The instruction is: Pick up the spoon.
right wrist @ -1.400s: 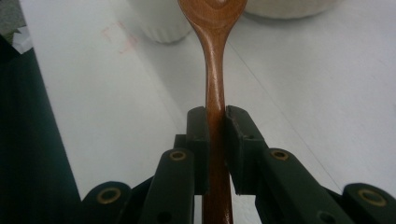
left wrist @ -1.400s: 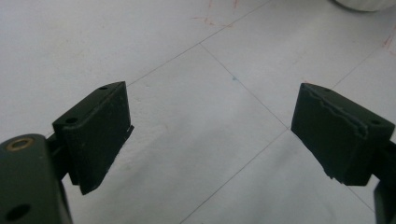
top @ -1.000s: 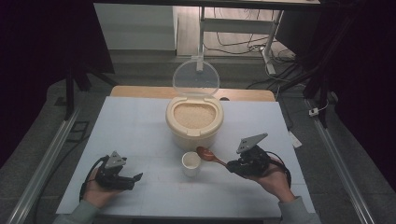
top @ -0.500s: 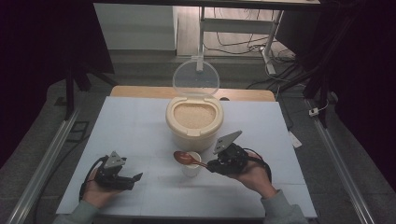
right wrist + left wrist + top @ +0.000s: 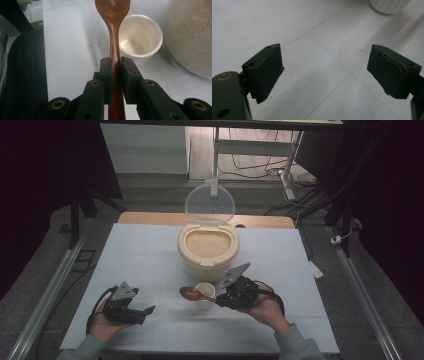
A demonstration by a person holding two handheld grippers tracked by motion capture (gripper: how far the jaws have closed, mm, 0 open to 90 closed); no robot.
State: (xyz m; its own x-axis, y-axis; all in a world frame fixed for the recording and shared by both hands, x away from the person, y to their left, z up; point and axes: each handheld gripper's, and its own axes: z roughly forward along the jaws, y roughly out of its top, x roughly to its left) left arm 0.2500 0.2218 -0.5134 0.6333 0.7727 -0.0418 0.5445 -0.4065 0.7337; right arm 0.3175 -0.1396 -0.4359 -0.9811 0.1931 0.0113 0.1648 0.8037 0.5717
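My right gripper (image 5: pixel 223 299) (image 5: pixel 116 75) is shut on the handle of a brown wooden spoon (image 5: pixel 192 294) (image 5: pixel 114 37). The spoon's bowl points left, past a small white cup (image 5: pixel 205 292) (image 5: pixel 139 38) that looks empty inside. Behind the cup stands a cream container (image 5: pixel 207 251) filled with pale grain, its clear round lid (image 5: pixel 210 204) swung up. The container's wall (image 5: pixel 192 35) fills the right side of the right gripper view. At the table's front left my left gripper (image 5: pixel 145 311) (image 5: pixel 324 72) is open, low over the white table, with nothing between its jaws.
The white tabletop (image 5: pixel 140 255) has faint grid lines and red marks. The cup's base (image 5: pixel 388 5) shows at the top of the left gripper view. Metal rails (image 5: pixel 360 295) run along both sides of the table. A dark floor with cables lies beyond.
My right gripper has carried the spoon leftward, so its bowl now lies past the cup on the left. The left gripper has stayed put.
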